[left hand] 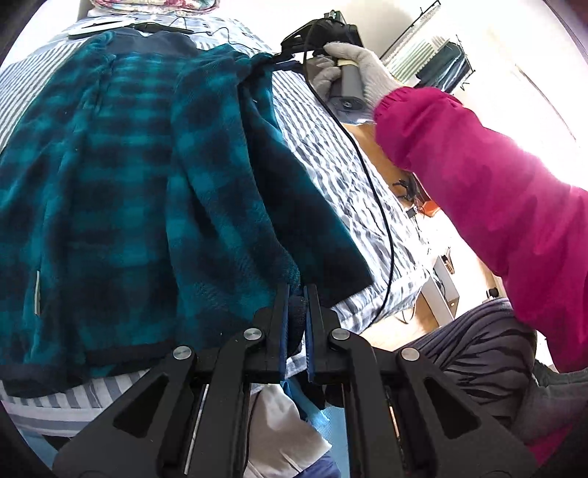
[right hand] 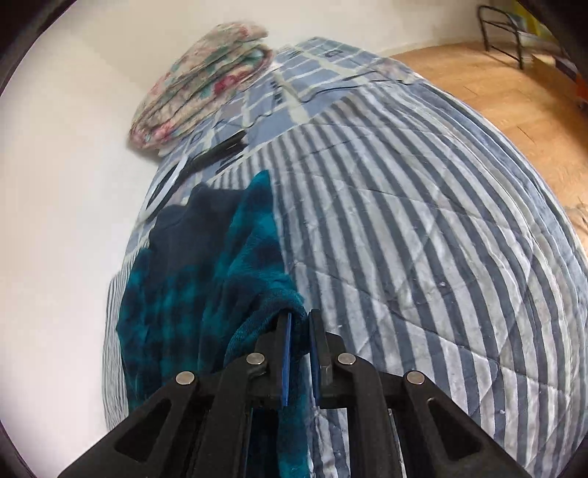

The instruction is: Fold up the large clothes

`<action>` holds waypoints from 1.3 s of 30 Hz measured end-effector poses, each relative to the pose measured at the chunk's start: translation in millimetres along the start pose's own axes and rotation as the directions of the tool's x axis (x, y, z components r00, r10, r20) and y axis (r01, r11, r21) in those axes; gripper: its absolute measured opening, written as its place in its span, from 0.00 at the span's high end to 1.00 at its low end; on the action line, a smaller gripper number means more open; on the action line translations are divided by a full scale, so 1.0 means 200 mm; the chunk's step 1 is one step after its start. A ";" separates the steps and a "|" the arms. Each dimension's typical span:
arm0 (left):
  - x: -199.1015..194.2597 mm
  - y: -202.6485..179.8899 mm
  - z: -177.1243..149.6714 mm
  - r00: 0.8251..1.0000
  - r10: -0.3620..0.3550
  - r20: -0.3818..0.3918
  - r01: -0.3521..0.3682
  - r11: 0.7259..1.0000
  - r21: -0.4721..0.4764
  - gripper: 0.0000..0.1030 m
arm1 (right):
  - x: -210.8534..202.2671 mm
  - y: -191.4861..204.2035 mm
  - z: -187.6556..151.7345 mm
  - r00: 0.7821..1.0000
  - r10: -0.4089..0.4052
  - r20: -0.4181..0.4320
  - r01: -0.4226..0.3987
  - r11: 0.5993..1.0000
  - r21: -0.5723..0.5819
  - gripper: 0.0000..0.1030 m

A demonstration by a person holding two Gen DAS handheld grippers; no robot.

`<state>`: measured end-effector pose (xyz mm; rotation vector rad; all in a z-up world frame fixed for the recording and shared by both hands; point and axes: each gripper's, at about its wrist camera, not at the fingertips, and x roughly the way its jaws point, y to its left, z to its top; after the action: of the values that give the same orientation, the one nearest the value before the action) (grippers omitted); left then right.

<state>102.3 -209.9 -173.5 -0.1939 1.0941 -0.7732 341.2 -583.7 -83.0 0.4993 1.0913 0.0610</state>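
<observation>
A teal and navy plaid fleece jacket [left hand: 121, 176] lies spread on the striped bedspread [left hand: 330, 158], its right side lifted. My left gripper [left hand: 297, 294] is shut on the jacket's dark lower hem. In the right wrist view the same jacket [right hand: 205, 272] hangs bunched at the left, and my right gripper [right hand: 299, 316] is shut on a fold of its teal edge. The left wrist view shows the right gripper's body [left hand: 330, 33] far up at the jacket's top corner, held by a gloved hand [left hand: 352, 73] in a pink sleeve [left hand: 477, 176].
A folded floral quilt [right hand: 205, 84] sits at the head of the bed by a white wall. A black cable [left hand: 382, 220] runs down over the bedspread. Wooden floor [right hand: 496, 84] and a black metal rack [right hand: 503, 33] lie beyond the bed's right side.
</observation>
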 end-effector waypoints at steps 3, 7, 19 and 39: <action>0.01 0.01 0.00 1.000 -0.013 0.003 0.013 1.000 -0.012 0.95 | -0.04 0.06 -0.03 0.999 -0.052 -0.015 0.051 0.996 -0.067 0.78; -0.02 0.01 -0.02 1.000 -0.017 0.011 0.017 1.000 -0.003 0.95 | -0.17 0.07 -0.10 0.990 -0.141 0.014 0.141 0.978 -0.152 0.64; 0.00 -0.05 -0.02 1.000 0.009 0.010 -0.009 1.000 0.027 0.95 | -0.03 -0.04 -0.27 0.984 0.092 -0.152 -0.092 0.996 0.006 0.48; 0.11 -0.18 0.01 0.997 -0.053 -0.052 0.058 0.994 0.097 0.81 | -0.02 -0.15 0.07 0.996 -0.092 0.015 0.093 0.995 -0.032 0.67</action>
<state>91.9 -250.9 -169.4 -0.1232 1.0983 -0.8838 346.6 -616.3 -86.6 0.4183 1.0967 -0.0057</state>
